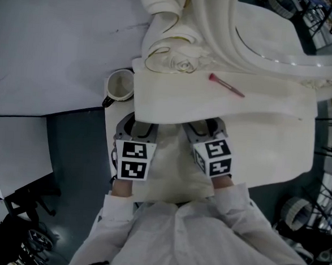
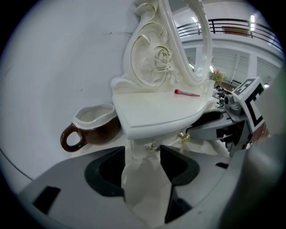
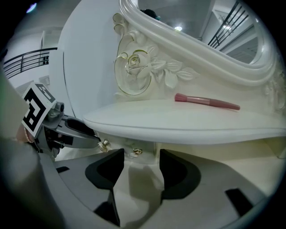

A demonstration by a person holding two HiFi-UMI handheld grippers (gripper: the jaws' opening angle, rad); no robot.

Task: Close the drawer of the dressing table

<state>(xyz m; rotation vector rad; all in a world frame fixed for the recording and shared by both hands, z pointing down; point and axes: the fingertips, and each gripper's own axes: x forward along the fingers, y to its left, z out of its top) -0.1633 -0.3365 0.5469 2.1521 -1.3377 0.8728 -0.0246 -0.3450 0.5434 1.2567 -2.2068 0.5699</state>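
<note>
White table surface [image 1: 58, 48] over a dark grey floor carries a small cream dressing table with carved scrollwork [image 1: 223, 122] and an oval mirror [image 1: 275, 35]. On its top lies a slim pink brush [image 1: 226, 86]. Just beside its left end stands a brown ceramic mug with a white inside [image 2: 91, 127].

Both grippers reach in under the front edge of the top, side by side. The left gripper [image 2: 142, 154] has its black jaws spread, and the cream drawer front [image 2: 142, 142] with its small gold knob [image 2: 151, 146] sits between their tips. The right gripper [image 3: 140, 154] is likewise spread around a second gold knob [image 3: 136, 152]. The drawer front sits beneath the top's edge; whether it is fully in cannot be told
</note>
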